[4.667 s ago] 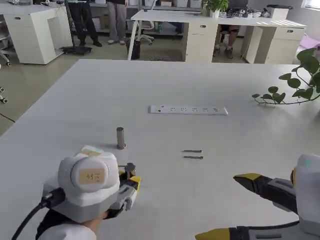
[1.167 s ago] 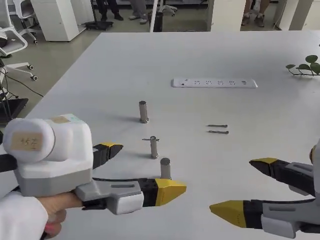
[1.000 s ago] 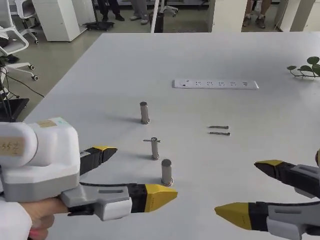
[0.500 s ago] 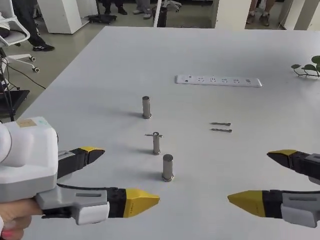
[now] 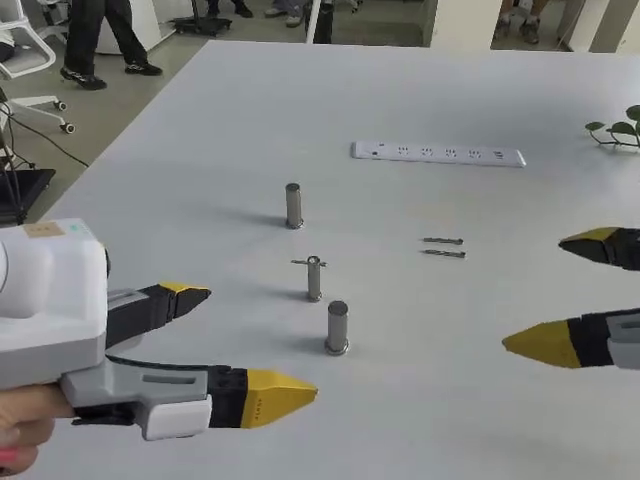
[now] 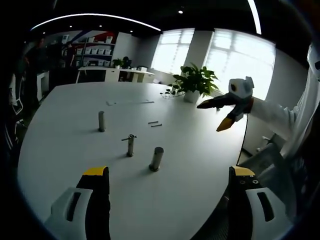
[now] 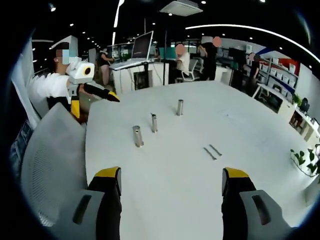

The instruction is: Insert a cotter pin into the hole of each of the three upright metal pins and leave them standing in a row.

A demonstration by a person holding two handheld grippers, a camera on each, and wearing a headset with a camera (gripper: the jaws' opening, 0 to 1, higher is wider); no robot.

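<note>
Your left gripper (image 5: 245,342) and right gripper (image 5: 537,293) both gape wide and empty in the head view, flanking three upright metal pins (image 5: 314,278). Only the middle one carries a cotter pin (image 5: 300,263); two loose cotter pins (image 5: 443,241) lie just beyond the right jaws. In the left gripper view, the nearest pin (image 6: 157,158) stands ahead between your jaws, so a careless sweep could topple it. In the right gripper view, the loose cotter pins (image 7: 215,150) lie flat ahead; they are thin, and a pinch may skid them away.
</note>
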